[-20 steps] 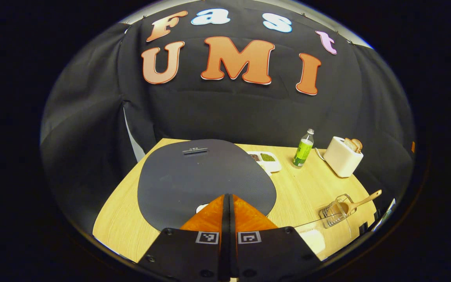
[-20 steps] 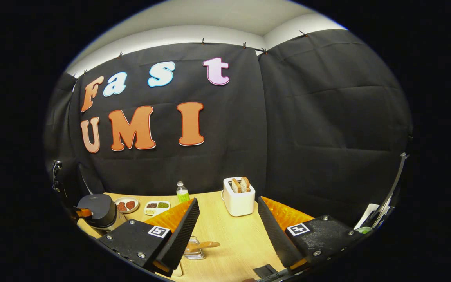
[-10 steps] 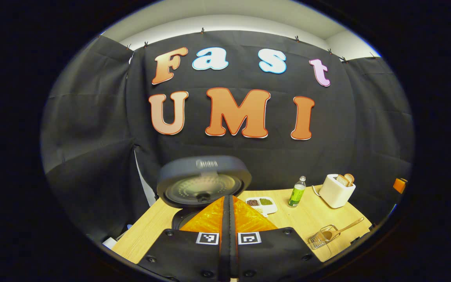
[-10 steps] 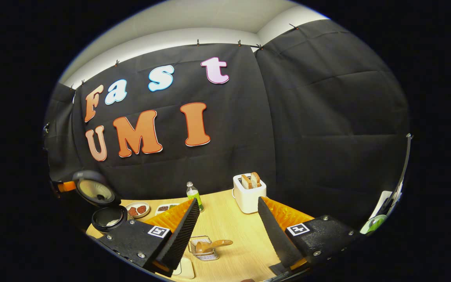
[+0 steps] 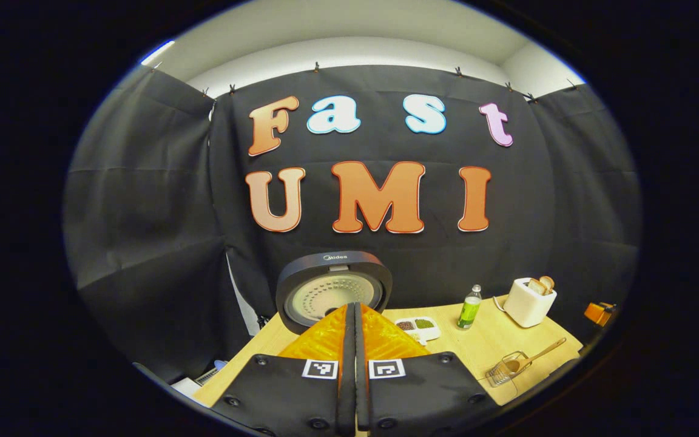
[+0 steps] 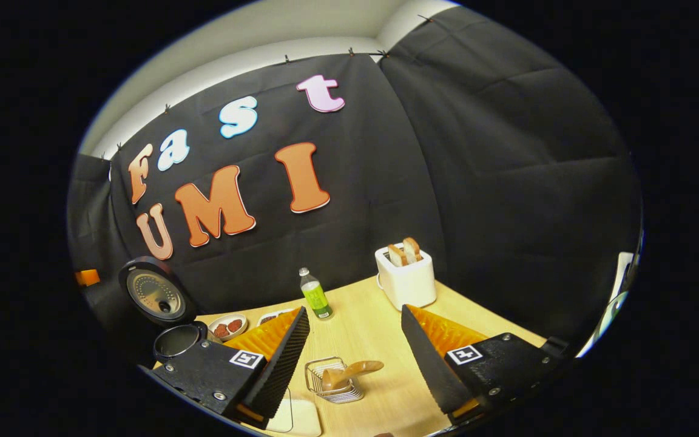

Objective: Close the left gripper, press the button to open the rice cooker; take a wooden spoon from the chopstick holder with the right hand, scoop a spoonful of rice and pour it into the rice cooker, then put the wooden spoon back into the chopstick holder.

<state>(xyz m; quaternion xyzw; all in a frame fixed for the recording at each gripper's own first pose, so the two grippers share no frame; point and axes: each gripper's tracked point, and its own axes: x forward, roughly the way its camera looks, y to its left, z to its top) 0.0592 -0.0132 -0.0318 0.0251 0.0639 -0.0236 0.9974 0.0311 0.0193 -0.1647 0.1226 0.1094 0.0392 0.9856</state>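
Observation:
The dark rice cooker (image 5: 332, 291) stands with its lid swung up, just beyond my left gripper (image 5: 354, 307), which is shut with nothing between its fingers. In the right gripper view the cooker's raised lid (image 6: 156, 292) and open pot (image 6: 176, 341) sit at the table's far left. The wooden spoon (image 6: 349, 370) leans in the wire chopstick holder (image 6: 332, 382), handle pointing right. My right gripper (image 6: 354, 317) hangs open above the table, the holder low between its fingers and apart from them. The holder and spoon (image 5: 510, 367) also appear at the right in the left gripper view.
A green bottle (image 6: 316, 295), a white toaster (image 6: 407, 276) with bread slices, a small plate (image 6: 228, 328) and a divided tray (image 5: 417, 326) of beans stand along the back of the wooden table (image 6: 374, 334). A pale container (image 6: 298, 420) sits at the front edge.
The cooker's lid has sprung from shut to fully upright. My left gripper has drawn back and up from it. My right gripper has tilted and come nearer the holder.

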